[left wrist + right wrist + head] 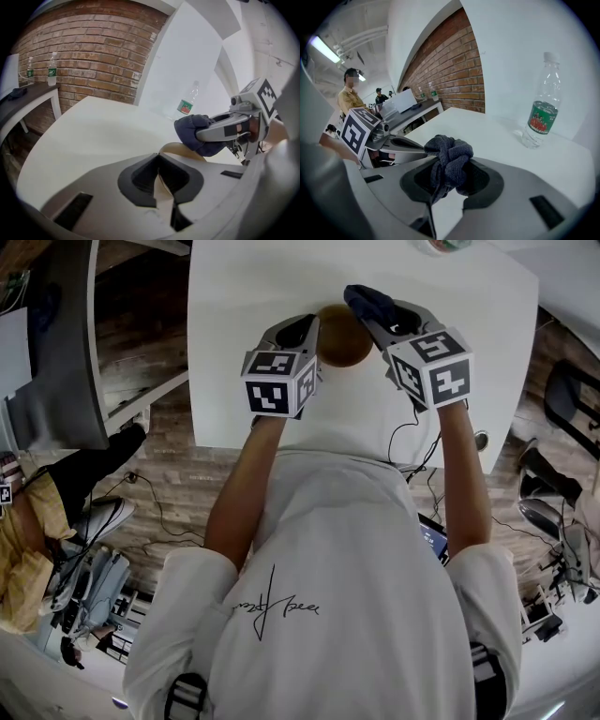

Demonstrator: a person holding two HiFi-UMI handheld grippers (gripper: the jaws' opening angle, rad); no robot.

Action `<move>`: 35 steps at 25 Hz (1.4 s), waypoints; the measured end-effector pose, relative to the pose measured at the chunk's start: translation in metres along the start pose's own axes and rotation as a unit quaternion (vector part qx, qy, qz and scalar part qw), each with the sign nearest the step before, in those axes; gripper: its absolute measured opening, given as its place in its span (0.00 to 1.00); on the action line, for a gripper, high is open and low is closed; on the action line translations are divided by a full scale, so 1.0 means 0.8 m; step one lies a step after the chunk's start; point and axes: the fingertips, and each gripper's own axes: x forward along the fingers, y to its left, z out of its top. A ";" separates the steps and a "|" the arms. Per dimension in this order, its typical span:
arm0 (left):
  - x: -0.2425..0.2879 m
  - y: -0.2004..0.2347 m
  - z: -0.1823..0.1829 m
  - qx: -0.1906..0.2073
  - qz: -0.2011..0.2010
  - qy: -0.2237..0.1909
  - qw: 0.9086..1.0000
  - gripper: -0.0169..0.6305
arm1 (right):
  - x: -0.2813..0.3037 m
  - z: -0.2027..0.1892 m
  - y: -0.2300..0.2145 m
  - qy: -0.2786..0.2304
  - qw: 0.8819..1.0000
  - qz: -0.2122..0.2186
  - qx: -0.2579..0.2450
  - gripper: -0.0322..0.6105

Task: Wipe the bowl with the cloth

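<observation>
A brown bowl [343, 337] sits tilted near the middle of the white table [244, 296]. My left gripper [313, 332] is shut on its left rim; in the left gripper view the thin tan rim [165, 190] runs between the jaws of the left gripper [162, 177]. My right gripper [377, 313] is shut on a bunched dark blue cloth [368, 302], which lies against the bowl's far right edge. The cloth [449, 158] fills the right gripper [446, 180] jaws. From the left gripper view the cloth [197, 134] covers the bowl's far rim [176, 148].
A clear plastic bottle [541, 114] with a green label stands on the table beyond the bowl, also in the left gripper view as a bottle [187, 102]. A grey desk [56, 343] stands left of the table. People stand by a brick wall [454, 70].
</observation>
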 end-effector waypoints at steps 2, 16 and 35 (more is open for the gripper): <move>0.000 0.002 0.000 0.002 0.001 -0.001 1.000 0.05 | -0.001 -0.003 -0.001 0.001 1.000 -0.001 0.002 0.21; 0.002 0.002 -0.001 0.002 0.009 -0.005 1.000 0.05 | -0.014 -0.023 -0.004 0.002 1.000 -0.007 0.021 0.21; 0.002 0.006 0.000 -0.006 0.017 -0.008 1.000 0.05 | -0.025 -0.042 0.006 -0.003 0.999 -0.021 0.029 0.21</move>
